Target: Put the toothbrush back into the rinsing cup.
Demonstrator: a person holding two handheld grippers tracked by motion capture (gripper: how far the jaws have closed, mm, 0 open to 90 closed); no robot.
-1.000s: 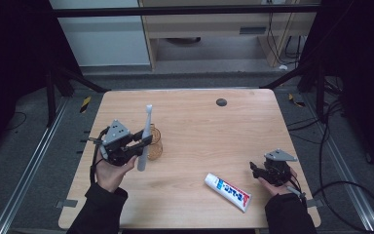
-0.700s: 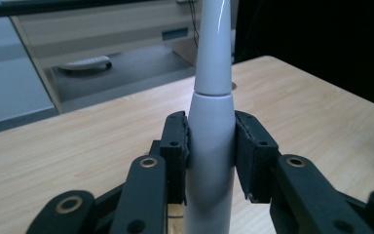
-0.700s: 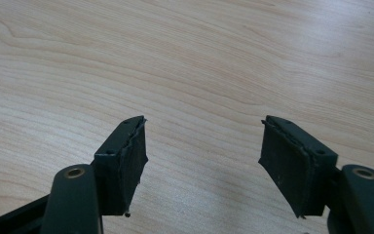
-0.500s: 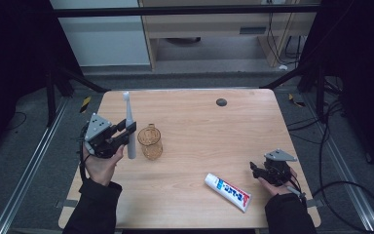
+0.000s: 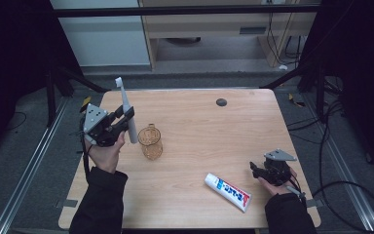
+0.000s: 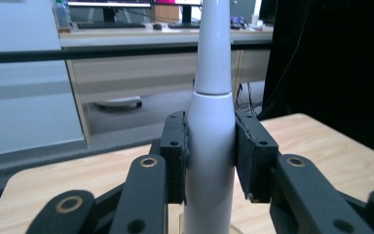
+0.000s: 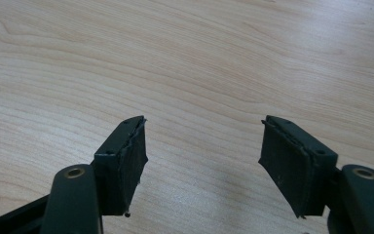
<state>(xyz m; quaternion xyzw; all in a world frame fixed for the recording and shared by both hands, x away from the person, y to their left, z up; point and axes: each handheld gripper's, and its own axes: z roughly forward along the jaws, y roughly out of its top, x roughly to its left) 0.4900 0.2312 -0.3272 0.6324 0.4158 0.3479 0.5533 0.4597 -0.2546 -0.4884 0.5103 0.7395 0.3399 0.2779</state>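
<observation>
My left gripper (image 5: 126, 118) is shut on a white electric toothbrush (image 5: 126, 111), held nearly upright above the table's left side, brush head up. In the left gripper view both pads clamp the toothbrush (image 6: 210, 122) handle at its thick part. An amber cup (image 5: 151, 142) stands on the table just right of the toothbrush's lower end. A toothpaste tube (image 5: 228, 191) lies flat near the front right. My right gripper (image 5: 256, 170) rests low at the table's right front, open, a short way right of the tube; in the right gripper view its jaws (image 7: 202, 161) stand apart over bare wood.
The wooden table (image 5: 199, 126) has a small dark round spot (image 5: 221, 102) near its far edge. Dark floor, metal rails and cables surround the table. A desk and cabinet stand beyond the far edge.
My left gripper has carried the toothbrush from over the cup to the left and slightly up, and the brush now stands more upright. The right gripper has stayed in place.
</observation>
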